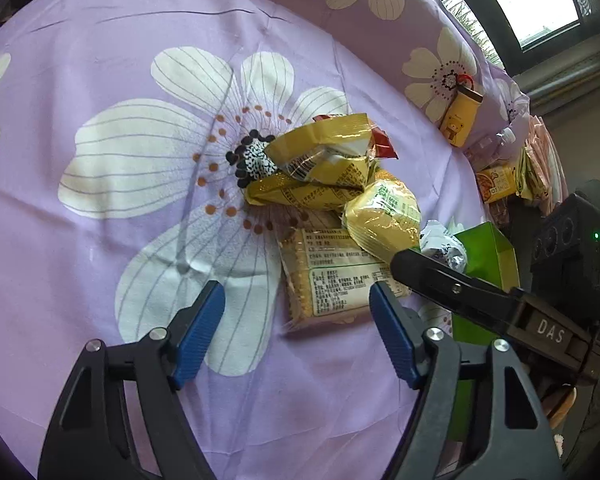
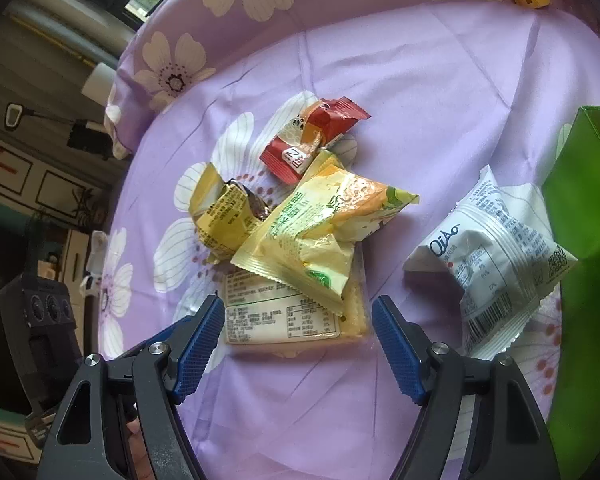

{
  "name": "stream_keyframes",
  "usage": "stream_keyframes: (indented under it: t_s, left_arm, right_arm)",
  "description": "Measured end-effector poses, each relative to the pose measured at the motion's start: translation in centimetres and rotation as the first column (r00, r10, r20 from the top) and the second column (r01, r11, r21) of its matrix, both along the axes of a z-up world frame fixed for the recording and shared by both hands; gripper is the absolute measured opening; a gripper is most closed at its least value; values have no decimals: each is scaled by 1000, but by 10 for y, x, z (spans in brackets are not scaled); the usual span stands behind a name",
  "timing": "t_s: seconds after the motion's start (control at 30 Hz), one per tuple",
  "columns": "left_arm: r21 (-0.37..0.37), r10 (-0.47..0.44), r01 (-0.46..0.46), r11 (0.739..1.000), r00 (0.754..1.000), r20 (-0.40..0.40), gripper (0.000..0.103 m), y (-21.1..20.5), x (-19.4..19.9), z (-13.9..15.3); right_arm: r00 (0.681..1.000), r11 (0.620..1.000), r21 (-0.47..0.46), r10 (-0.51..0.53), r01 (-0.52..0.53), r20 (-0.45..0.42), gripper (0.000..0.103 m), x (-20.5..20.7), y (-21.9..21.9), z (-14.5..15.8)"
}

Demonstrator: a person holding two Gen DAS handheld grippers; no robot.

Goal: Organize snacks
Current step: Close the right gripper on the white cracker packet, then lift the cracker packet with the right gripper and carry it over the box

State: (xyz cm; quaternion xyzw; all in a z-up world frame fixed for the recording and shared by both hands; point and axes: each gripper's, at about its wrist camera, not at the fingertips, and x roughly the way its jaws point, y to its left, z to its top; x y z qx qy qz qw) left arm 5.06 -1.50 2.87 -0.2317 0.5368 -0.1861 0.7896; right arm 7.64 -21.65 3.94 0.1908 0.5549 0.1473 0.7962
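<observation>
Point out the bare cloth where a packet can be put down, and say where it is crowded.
Free: the purple cloth left of the snack pile in the left wrist view, and the strip between the flat cracker pack and the right tool. Crowded: the pile's centre, and the gap between the white packet and the green box.

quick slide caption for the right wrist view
Open right gripper hovers over a snack pile on a purple floral cloth, white packet and green box alongside.

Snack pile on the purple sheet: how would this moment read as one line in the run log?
left gripper: open, empty | right gripper: open, empty, over cracker pack | snack pile: untouched | white packet: beside green box
</observation>
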Motion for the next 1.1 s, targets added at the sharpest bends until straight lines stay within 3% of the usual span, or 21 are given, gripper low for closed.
stream_keyframes:
  t_s: [0.13,0.23,0.33,0.47,0.63,1.1]
  left_arm:
    - [50,-17,16,999,999,28,62,-7,0,0]
    - [32,-27,25,999,999,33,48,-9,2,-3]
    - [22,-18,17,1000,999,34,33,-11,3,-6]
    - [37,-13,11,999,999,44,33,-12,0,-4]
    - [45,-7,4,999,999,54,35,-10,-6,3]
    - [44,-34,29,999,990,136,36,-14,-25,34]
  right_arm:
    - [1000,1000,7,14,-14,-18,76,4,5,-10]
    - [1000,1000,20,24,-24,-4,73,2,2,-11]
    - [1000,1000,17,17,-17,-2,62,-1,-1,-12]
    - [1000,1000,16,-9,9,-11,46,-7,-7,-13]
    - [1000,1000,-5,-16,16,4,41,-13,-3,-4]
    - [993,998,-40,-39,44,107,41,-41,-2,30]
